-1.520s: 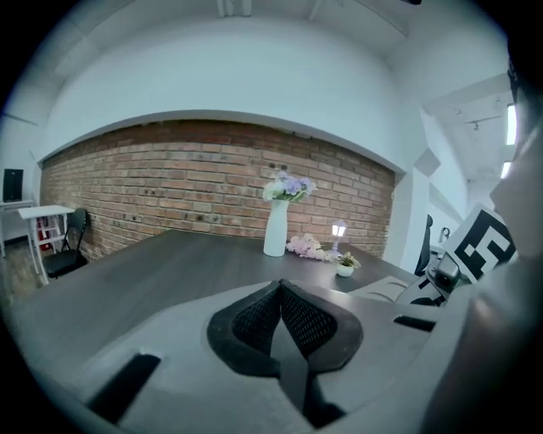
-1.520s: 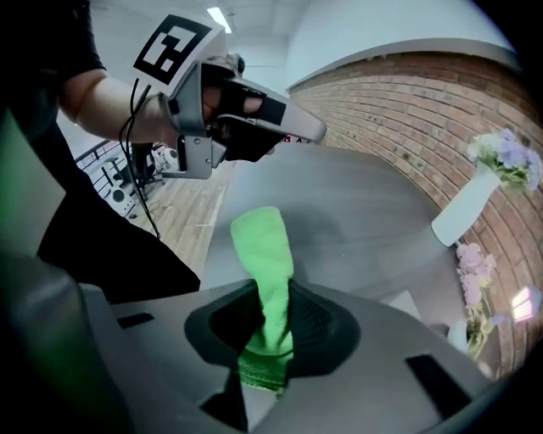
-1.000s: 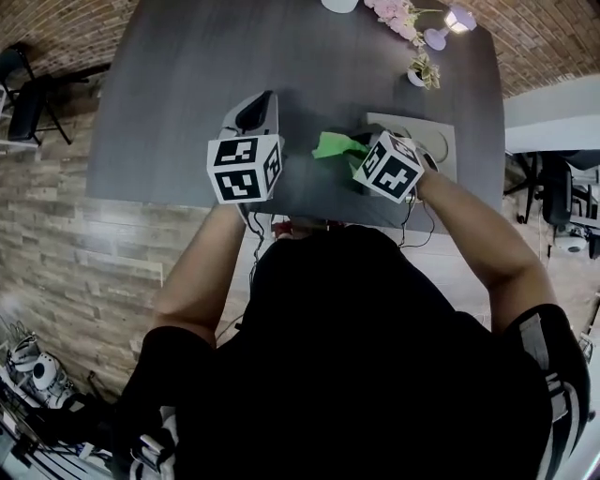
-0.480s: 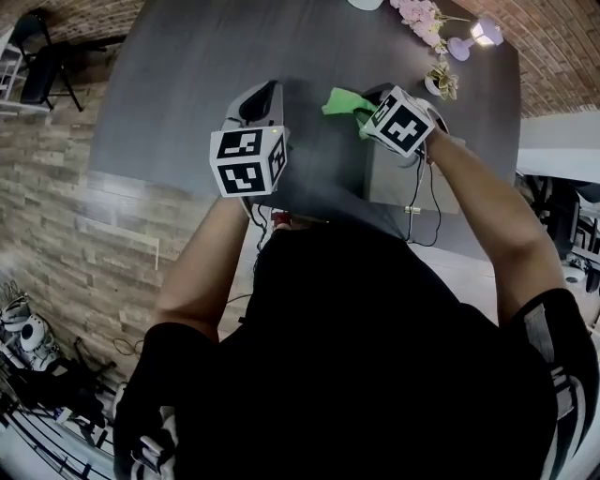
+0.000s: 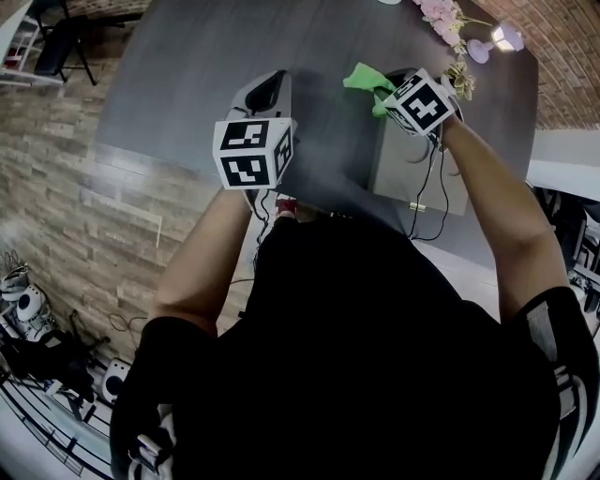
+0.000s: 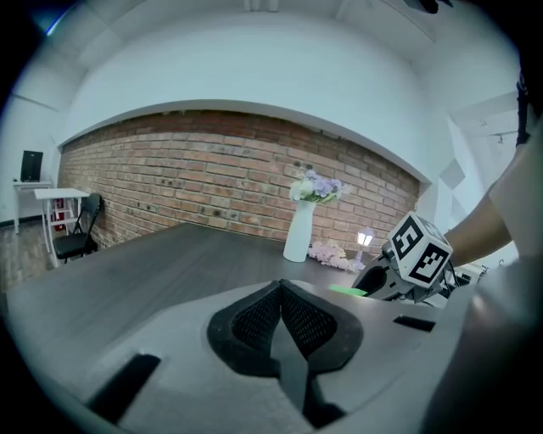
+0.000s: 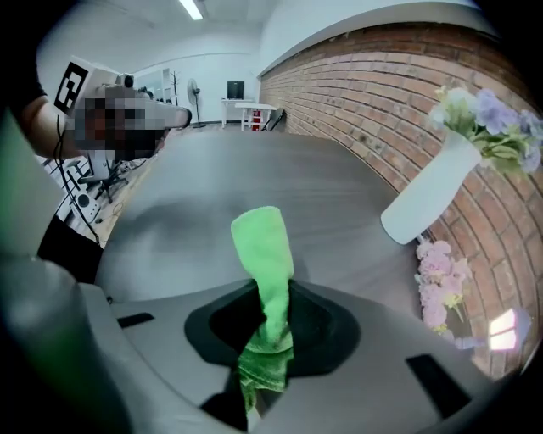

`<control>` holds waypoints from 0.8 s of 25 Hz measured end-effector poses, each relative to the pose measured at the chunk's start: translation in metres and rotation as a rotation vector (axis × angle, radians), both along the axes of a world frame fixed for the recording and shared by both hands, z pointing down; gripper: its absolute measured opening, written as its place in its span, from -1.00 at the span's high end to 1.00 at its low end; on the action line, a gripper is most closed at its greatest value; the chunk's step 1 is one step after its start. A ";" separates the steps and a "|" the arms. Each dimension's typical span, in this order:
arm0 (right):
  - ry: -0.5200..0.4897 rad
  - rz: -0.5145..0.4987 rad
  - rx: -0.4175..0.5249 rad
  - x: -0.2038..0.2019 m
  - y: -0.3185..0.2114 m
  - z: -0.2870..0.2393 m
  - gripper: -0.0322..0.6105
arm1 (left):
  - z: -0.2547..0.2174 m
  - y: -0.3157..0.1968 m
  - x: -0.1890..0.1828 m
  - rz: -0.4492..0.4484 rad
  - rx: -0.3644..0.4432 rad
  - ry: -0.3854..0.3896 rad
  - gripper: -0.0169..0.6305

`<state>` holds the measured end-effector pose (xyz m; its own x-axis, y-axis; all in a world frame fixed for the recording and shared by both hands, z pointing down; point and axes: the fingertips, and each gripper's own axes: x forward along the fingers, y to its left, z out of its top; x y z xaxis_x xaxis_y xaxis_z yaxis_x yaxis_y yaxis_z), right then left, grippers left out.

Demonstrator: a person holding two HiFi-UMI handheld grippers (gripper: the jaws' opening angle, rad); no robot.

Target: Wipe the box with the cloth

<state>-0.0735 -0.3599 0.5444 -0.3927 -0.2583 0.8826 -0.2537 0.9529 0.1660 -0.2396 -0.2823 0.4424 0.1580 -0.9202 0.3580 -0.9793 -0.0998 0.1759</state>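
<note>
In the head view a flat grey box (image 5: pixel 394 159) lies on the dark table under my right forearm. My right gripper (image 5: pixel 386 87) is at the box's far left corner, shut on a green cloth (image 5: pixel 364 78) that sticks out to the left past the box edge. In the right gripper view the cloth (image 7: pixel 265 254) runs between the jaws of the right gripper (image 7: pixel 270 298) and pokes forward over the table; whether it touches the box I cannot tell. My left gripper (image 5: pixel 270 84) hovers left of the box, and in its own view the left gripper (image 6: pixel 282 290) is shut on nothing.
A white vase (image 7: pixel 428 199) with flowers stands at the table's far side by the brick wall. Pink flowers (image 5: pixel 441 11), a small lamp (image 5: pixel 506 37) and a small plant (image 5: pixel 459 75) crowd the far right corner. Cables (image 5: pixel 417 187) trail across the box.
My right gripper has carried the cloth from the box's near left corner to its far left corner. The left gripper has stayed roughly where it was.
</note>
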 end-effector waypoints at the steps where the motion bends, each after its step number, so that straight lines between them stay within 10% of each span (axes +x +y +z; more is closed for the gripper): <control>1: -0.004 0.018 -0.001 0.003 -0.003 0.001 0.66 | 0.000 0.002 0.000 -0.002 -0.002 -0.004 0.92; 20: -0.045 0.279 -0.007 0.127 -0.026 0.007 0.66 | 0.008 0.009 0.071 0.110 -0.048 -0.060 0.92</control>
<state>0.0531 -0.3861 0.5516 -0.3463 -0.3557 0.8681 -0.5133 0.8464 0.1420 -0.1683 -0.2734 0.4499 0.2337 -0.8802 0.4130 -0.9719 -0.1999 0.1240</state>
